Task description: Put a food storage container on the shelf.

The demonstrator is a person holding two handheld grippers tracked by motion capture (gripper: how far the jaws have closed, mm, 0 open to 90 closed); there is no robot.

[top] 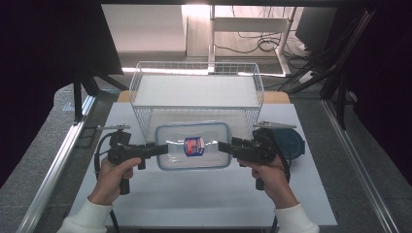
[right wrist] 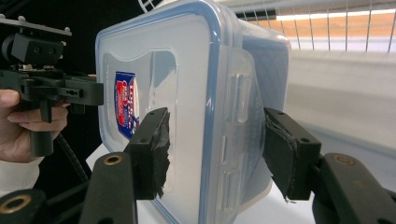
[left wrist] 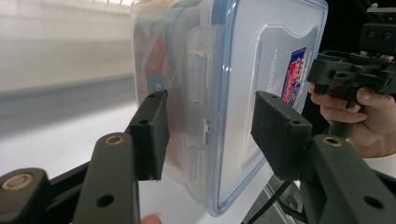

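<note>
A clear plastic box (top: 194, 145) with a blue-rimmed lid and a red and blue label hangs level between my two grippers, just in front of the wire basket. My left gripper (top: 160, 149) clamps its left short end and my right gripper (top: 226, 147) its right short end. In the left gripper view the pads (left wrist: 152, 133) sit one on the box's (left wrist: 233, 93) underside and one on its lid, across a side latch. The right gripper view shows the same hold on the box (right wrist: 187, 84), with pads (right wrist: 152, 151) on lid and base. Each view shows the other gripper beyond.
A white wire basket (top: 194, 65) stands at the back of the white table (top: 194, 199). A dark round object (top: 295, 143) lies under my right hand. A metal rail (top: 53, 165) runs along the left side, and dark curtains hang on both sides.
</note>
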